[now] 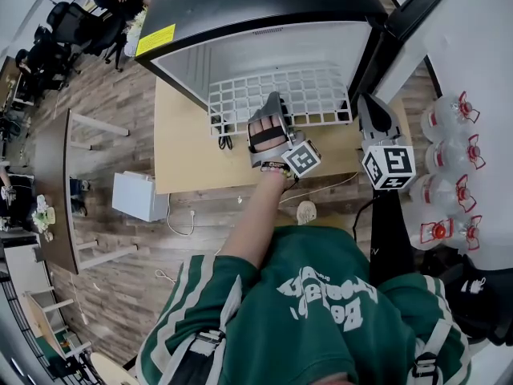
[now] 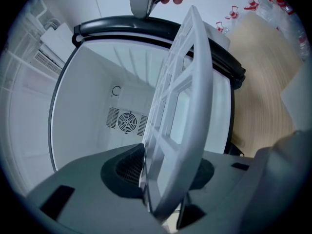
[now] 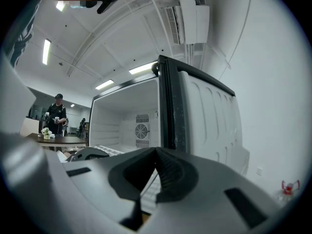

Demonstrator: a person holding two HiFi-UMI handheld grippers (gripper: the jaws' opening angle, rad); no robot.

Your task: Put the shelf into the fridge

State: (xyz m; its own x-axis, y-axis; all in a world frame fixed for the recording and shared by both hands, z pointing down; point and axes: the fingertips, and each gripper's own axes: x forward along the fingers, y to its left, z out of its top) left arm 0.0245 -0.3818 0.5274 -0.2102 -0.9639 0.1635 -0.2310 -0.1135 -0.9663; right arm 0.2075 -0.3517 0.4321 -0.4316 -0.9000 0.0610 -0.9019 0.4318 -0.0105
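**Work half done**

Closest to us is our own green shirt [image 1: 321, 295], and our bare left arm [image 1: 256, 215] reaches out from it. At its end is the grey left claw [image 1: 276, 107]. Its two jaws are spread apart, one on each side of the front rim of the white plastic grid shelf [image 1: 313, 95]. The rim sits between the pads, but we do not think they squeeze it.

Just to the right is the grey right claw [image 3: 155, 162]. Its jaws are pressed together at the tips, and we see nothing pinched in them. It hangs near the shelf's right corner.

The shelf lies flat. Its front part sticks out over the light wooden table top [image 1: 192, 151]. Its back part goes in through the open mouth of the small white fridge with the black top [image 1: 256, 6]. So the shelf is partly in. We cannot tell if its sides sit on any rails.

Deep inside, on the back wall, is a round fan grille [image 2: 127, 121]. The shelf looks well short of it.

Here is what we think is left to do. The shelf must slide all the way back, and then both claws must come out.

Far off to the right stand clear water bottles with red caps [image 1: 449, 119].
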